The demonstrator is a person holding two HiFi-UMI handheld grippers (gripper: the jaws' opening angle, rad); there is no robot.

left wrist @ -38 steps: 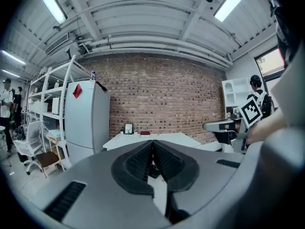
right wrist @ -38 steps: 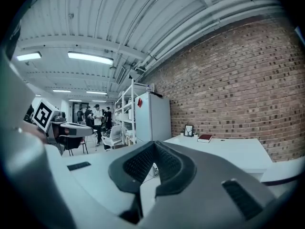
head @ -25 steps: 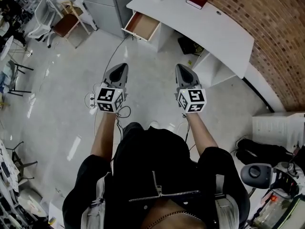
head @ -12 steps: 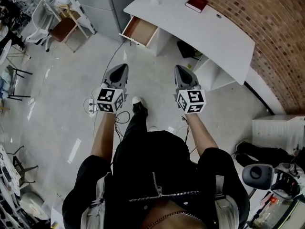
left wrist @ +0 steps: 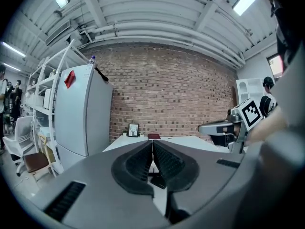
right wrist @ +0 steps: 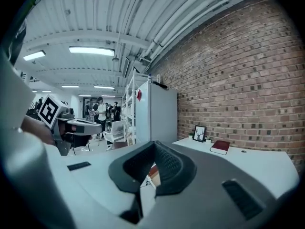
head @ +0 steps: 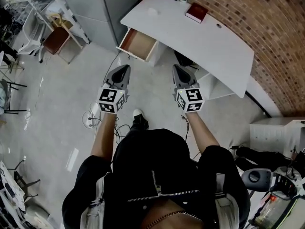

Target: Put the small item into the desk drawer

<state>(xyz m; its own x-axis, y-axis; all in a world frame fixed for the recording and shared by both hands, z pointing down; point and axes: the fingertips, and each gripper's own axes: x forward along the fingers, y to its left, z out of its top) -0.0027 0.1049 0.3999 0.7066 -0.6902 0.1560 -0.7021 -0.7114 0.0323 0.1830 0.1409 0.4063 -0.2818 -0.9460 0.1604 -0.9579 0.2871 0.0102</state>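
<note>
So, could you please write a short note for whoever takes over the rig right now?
Left tool: shut, empty.
Right tool: shut, empty.
Both are held out short of the desk.
Drawer: already open, at the desk's left end.
A small pale item, likely the one to stow, lies on the desktop beyond it.
Left: pick it up, put it in the drawer.

White-fronted drawer with brown wooden inside [head: 138, 43] pulled open at end of white bench [head: 205, 39]; small pale roundish item [head: 152, 11] sits on bench top above it.
</note>
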